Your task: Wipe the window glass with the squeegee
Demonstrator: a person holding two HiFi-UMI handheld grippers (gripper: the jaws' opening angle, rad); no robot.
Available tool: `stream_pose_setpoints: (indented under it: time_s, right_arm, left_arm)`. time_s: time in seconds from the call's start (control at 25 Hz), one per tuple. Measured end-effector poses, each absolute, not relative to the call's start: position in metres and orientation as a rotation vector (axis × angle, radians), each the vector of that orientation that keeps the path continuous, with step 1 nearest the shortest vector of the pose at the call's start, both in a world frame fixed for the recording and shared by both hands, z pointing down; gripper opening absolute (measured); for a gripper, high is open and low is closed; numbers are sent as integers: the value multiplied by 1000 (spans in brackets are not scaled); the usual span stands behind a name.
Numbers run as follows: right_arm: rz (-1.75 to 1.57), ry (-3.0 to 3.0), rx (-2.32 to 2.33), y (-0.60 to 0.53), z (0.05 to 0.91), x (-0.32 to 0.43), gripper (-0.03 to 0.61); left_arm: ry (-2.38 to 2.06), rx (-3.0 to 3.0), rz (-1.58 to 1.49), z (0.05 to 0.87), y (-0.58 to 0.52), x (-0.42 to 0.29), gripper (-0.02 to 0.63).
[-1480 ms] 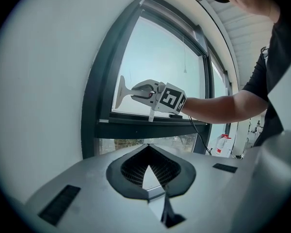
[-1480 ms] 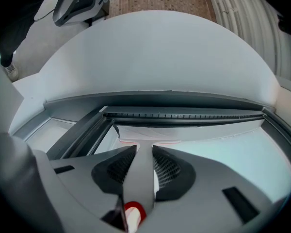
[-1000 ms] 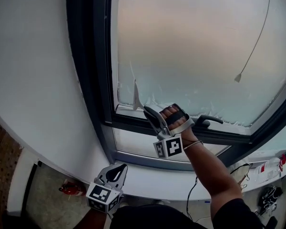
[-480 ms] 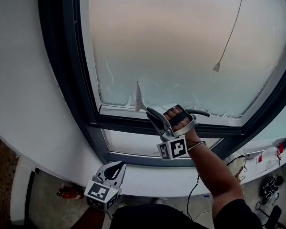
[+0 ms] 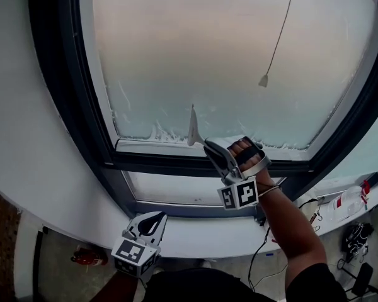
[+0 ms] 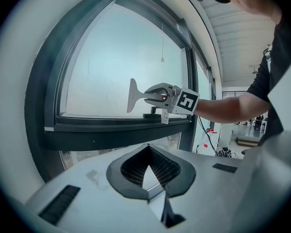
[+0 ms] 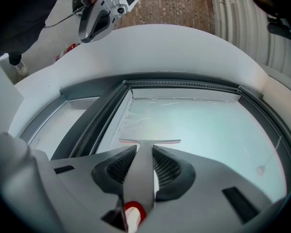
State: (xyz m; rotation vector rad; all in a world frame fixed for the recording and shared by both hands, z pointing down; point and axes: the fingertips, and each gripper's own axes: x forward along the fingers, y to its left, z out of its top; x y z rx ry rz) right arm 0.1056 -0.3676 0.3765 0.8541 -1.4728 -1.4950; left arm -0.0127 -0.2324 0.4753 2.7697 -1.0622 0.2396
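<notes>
My right gripper (image 5: 209, 148) is shut on the handle of a white squeegee (image 5: 192, 126). The blade stands on edge against the lower part of the frosted window glass (image 5: 227, 61), just above the bottom frame. In the right gripper view the handle (image 7: 141, 171) runs between the jaws of the right gripper (image 7: 144, 153), and the blade (image 7: 149, 141) lies across the pane (image 7: 208, 130). Streaks of foam line the glass's bottom edge. My left gripper (image 5: 155, 220) hangs low by the sill, shut and empty. From the left gripper (image 6: 148, 148) I see the squeegee (image 6: 132, 95) side-on.
A dark window frame (image 5: 63, 93) surrounds the pane, with a white sill (image 5: 195, 234) below. A blind cord with a pull (image 5: 263, 80) hangs in front of the glass at the right. A spray bottle (image 5: 346, 200) and cables lie at the far right.
The right gripper has carried the squeegee to the right along the bottom of the glass, away from the lower left corner. The left gripper has stayed low and shut.
</notes>
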Motion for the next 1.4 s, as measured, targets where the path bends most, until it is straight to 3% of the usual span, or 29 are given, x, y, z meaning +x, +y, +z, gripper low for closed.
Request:
stream_pose_setpoints:
  time_s: [0.88,1.4]
  right_arm:
    - [-1418,-1368,889,-345,369,202,92]
    - [-1394,-1352,886,-344,366,204,91]
  left_arm:
    - [-955,2814,220,480,-222,38,2]
    - [-946,2807,227,483,-223,29,0]
